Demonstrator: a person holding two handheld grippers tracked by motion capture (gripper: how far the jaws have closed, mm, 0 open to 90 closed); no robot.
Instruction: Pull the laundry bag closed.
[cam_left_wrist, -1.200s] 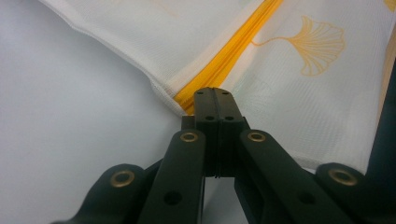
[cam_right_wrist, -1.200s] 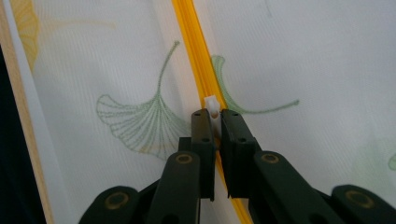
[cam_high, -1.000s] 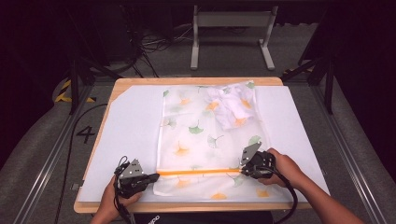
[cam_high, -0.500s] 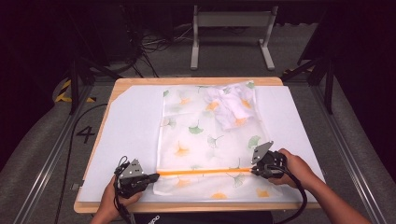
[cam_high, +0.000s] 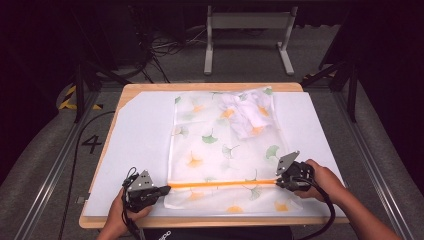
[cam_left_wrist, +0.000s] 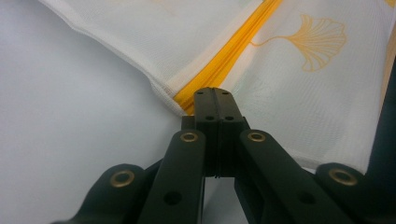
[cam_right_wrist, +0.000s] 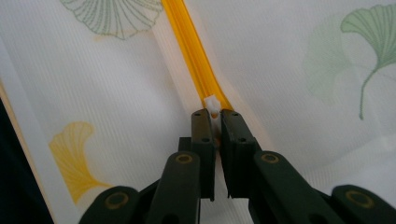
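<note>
We log a mesh laundry bag (cam_high: 222, 150) with a ginkgo-leaf print lying flat on the white sheet (cam_high: 135, 130) that covers the table (cam_high: 150, 88), stretched from the far edge toward the near edge, about midway between the left and right sides. A crumpled white garment (cam_high: 247, 114) sits inside it, near its far right corner. An orange zipper (cam_high: 222, 184) runs across the bag parallel to the table's near edge.

Left gripper (cam_left_wrist: 214, 95): jaws pressed together, pinching the bag fabric at the zipper's left end, near the table's near left corner.

Right gripper (cam_right_wrist: 213, 114): jaws narrowly parted around the white zipper pull (cam_right_wrist: 211, 102), clamping it between them at the zipper's right end. A hand (cam_high: 327, 180) holds this gripper at the bag's right edge.
</note>
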